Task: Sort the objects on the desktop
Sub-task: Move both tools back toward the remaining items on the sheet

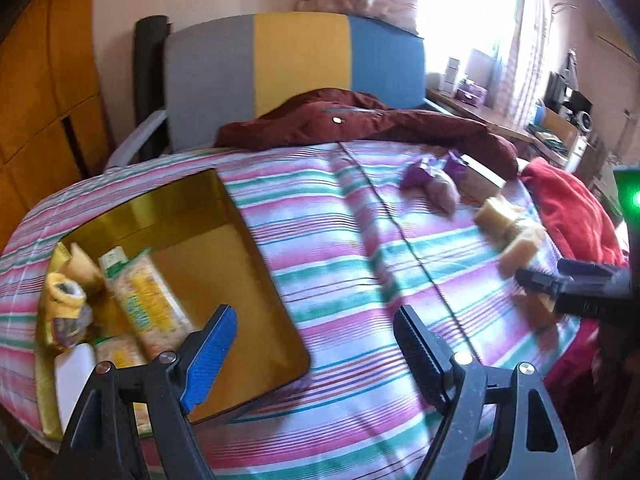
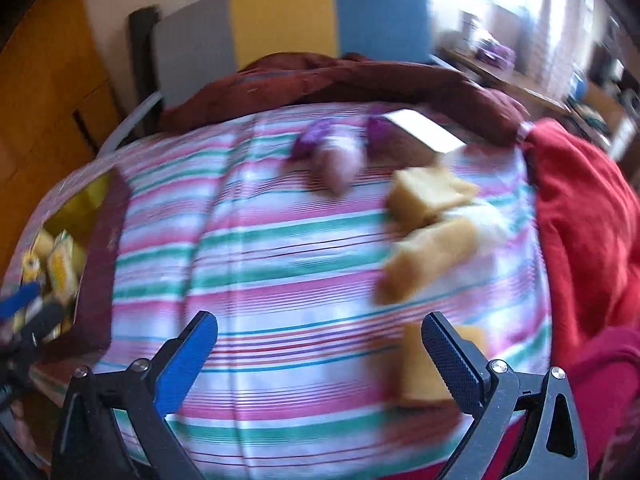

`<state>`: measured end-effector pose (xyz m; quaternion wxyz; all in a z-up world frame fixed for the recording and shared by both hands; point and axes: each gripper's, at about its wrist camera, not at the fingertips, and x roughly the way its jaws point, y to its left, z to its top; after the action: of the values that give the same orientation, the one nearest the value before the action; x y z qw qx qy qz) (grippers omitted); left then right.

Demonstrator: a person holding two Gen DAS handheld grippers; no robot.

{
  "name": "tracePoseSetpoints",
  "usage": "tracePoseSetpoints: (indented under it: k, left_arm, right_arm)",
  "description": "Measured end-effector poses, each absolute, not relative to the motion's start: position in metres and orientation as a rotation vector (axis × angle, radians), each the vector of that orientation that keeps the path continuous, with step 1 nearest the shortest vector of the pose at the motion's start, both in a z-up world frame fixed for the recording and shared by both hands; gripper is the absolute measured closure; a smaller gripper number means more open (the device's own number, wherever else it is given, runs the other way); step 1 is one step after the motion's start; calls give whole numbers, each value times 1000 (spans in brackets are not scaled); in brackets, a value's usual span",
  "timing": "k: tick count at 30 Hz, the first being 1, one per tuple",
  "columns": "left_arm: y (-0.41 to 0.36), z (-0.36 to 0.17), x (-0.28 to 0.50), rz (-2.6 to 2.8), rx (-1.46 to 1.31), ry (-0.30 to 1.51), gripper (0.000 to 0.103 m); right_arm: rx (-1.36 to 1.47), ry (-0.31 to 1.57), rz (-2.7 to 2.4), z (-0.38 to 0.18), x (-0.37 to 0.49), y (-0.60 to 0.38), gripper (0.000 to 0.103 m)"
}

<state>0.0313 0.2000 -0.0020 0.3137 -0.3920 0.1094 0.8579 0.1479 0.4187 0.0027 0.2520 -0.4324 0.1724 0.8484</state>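
A gold tin box (image 1: 256,264) lies open on the striped bedspread and holds several yellow-green snack packets (image 1: 148,300). My left gripper (image 1: 316,320) hovers open over the box's right edge, nothing between its fingers. Several tan-yellow packets (image 2: 428,192) and purple packets (image 2: 320,148) lie scattered on the spread to the right. My right gripper (image 2: 320,326) is open above the spread and holds nothing. One tan packet (image 2: 420,372) lies partly behind its right finger. The right gripper (image 1: 540,284) also shows at the right edge of the left wrist view, by the tan packets (image 1: 504,216).
A dark red jacket (image 1: 360,120) lies along the bed's far side, in front of a grey, yellow and blue headboard (image 1: 300,60). A bright red cloth (image 2: 588,216) covers the right edge. A flat pale box (image 2: 424,130) sits near the purple packets. A cluttered desk (image 1: 500,116) stands at far right.
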Motion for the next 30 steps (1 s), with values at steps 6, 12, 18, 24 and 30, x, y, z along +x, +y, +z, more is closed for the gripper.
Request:
tracePoseSetpoints:
  k: [6, 12, 18, 24, 30]
  left_arm:
    - [222, -10, 41, 2181, -1043, 316, 20]
    - [249, -23, 54, 2108, -1036, 386, 19]
    - [278, -30, 63, 2041, -1012, 440, 17]
    - [290, -45, 63, 2006, -1055, 442, 16]
    - [301, -49, 55, 2010, -1056, 440, 15]
  right_arm:
    - [-1081, 678, 2188, 14, 179, 481, 0]
    - [-1014, 755, 2124, 19, 179, 532, 0]
    - [-967, 845, 2143, 19, 155, 566, 0]
    - [-988, 823, 2129, 9, 127, 588, 0]
    - [-1052, 673, 2170, 2, 98, 605, 0]
